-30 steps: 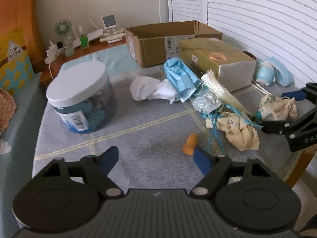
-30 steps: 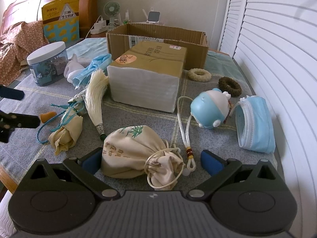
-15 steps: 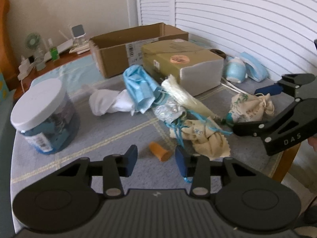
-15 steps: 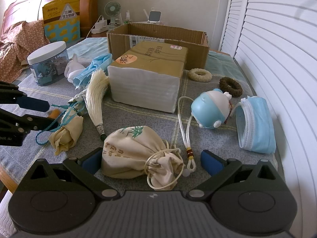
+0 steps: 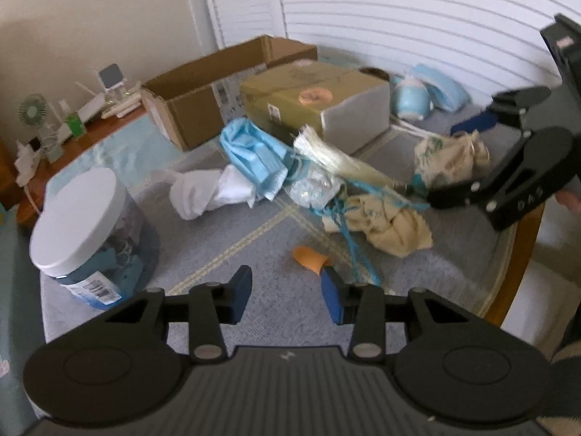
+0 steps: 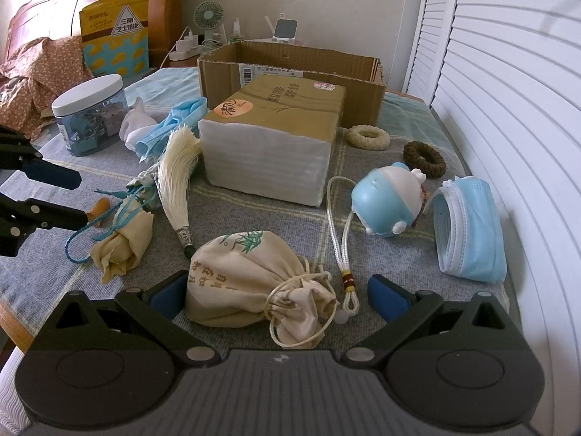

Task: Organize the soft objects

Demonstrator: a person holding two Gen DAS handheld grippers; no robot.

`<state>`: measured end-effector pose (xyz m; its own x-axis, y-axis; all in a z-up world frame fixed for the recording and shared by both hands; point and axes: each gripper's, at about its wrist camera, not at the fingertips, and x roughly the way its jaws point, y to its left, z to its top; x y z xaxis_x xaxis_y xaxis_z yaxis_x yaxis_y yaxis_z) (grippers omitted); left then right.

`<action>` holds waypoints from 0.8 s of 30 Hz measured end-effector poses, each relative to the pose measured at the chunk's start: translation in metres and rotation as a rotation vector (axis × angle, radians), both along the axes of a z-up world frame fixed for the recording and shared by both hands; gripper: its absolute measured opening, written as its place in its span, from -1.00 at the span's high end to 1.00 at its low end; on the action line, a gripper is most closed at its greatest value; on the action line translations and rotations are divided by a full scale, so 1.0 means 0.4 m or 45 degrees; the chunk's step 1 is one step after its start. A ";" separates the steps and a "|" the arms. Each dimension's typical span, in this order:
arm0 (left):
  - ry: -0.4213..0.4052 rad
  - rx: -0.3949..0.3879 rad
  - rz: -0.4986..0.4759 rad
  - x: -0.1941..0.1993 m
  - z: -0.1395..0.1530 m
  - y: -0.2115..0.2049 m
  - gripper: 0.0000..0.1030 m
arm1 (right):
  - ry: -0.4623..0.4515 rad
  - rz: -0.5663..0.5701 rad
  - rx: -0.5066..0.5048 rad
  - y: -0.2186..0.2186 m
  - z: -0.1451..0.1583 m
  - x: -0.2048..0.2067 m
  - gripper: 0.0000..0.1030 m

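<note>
My left gripper (image 5: 287, 294) is open and empty, low over the grey cloth, with a small orange earplug (image 5: 308, 257) just ahead of its right finger. It also shows at the left edge of the right wrist view (image 6: 69, 200). My right gripper (image 6: 279, 296) is open around a cream drawstring pouch (image 6: 250, 279) that lies between its fingers. A crumpled cream cloth with blue cord (image 6: 121, 247), a pale tassel (image 6: 178, 170), blue masks (image 6: 468, 229) (image 5: 254, 152), a white cloth (image 5: 207, 192) and a blue-and-white toy (image 6: 388, 203) lie around.
An open cardboard box (image 6: 290, 69) stands at the back, a wrapped tissue pack (image 6: 272, 134) in front of it. A lidded plastic jar (image 5: 90, 232) stands at the left. Two hair rings (image 6: 368, 138) lie by the shutters. The table's wooden edge (image 5: 519, 269) is near.
My left gripper has swung right and nearer the earplug; its fingers narrowed half a second ago and have opened somewhat since. The right gripper has stayed around the pouch.
</note>
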<state>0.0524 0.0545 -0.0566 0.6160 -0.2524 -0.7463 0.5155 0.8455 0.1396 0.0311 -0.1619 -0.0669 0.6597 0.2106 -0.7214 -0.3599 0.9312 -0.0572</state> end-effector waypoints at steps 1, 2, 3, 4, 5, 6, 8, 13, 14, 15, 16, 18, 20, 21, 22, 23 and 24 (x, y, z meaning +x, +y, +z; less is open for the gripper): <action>-0.005 -0.002 -0.011 0.004 -0.002 0.000 0.19 | 0.000 0.000 -0.001 0.001 0.001 0.001 -1.00; -0.006 -0.006 -0.027 0.009 -0.003 -0.001 0.19 | 0.000 -0.001 -0.001 0.000 0.001 0.001 -1.00; -0.005 -0.014 -0.040 0.015 -0.003 -0.003 0.19 | 0.001 -0.001 -0.001 0.000 0.001 0.001 -1.00; -0.001 -0.023 -0.052 0.019 -0.003 -0.006 0.19 | 0.002 -0.001 -0.001 0.000 0.001 0.001 -1.00; 0.004 -0.034 -0.070 0.023 -0.004 -0.009 0.19 | 0.003 0.000 -0.002 0.001 0.001 0.001 -1.00; 0.003 -0.038 -0.086 0.027 -0.005 -0.013 0.19 | 0.004 0.000 -0.002 0.001 0.001 0.001 -1.00; -0.002 -0.041 -0.117 0.031 -0.005 -0.020 0.19 | 0.007 0.002 -0.005 0.002 0.002 0.001 -1.00; 0.012 -0.079 -0.196 0.044 -0.008 -0.029 0.23 | 0.018 0.010 -0.011 0.005 0.005 0.002 -1.00; 0.011 -0.077 -0.212 0.046 -0.008 -0.029 0.23 | 0.020 0.013 -0.011 0.005 0.005 0.002 -1.00; 0.014 -0.076 -0.221 0.047 -0.007 -0.029 0.23 | 0.022 0.016 -0.012 0.005 0.006 0.001 -1.00; 0.021 -0.077 -0.230 0.049 -0.006 -0.027 0.23 | 0.023 0.019 -0.013 0.004 0.006 0.001 -1.00; 0.037 -0.079 -0.258 0.054 -0.006 -0.020 0.23 | 0.028 0.024 -0.015 0.003 0.007 0.000 -1.00; 0.054 -0.081 -0.290 0.061 -0.006 -0.012 0.23 | 0.032 0.028 -0.016 0.003 0.007 -0.002 -1.00; 0.059 -0.082 -0.311 0.066 -0.007 -0.008 0.23 | 0.033 0.027 -0.017 0.004 0.008 -0.002 -1.00; 0.066 -0.087 -0.323 0.071 -0.007 -0.004 0.24 | 0.035 0.026 -0.018 0.005 0.008 -0.002 -1.00; 0.081 -0.099 -0.329 0.077 -0.008 0.000 0.28 | 0.038 0.024 -0.021 0.006 0.009 -0.002 -1.00; 0.096 -0.112 -0.338 0.083 -0.009 0.001 0.41 | 0.043 0.021 -0.023 0.007 0.011 -0.002 -1.00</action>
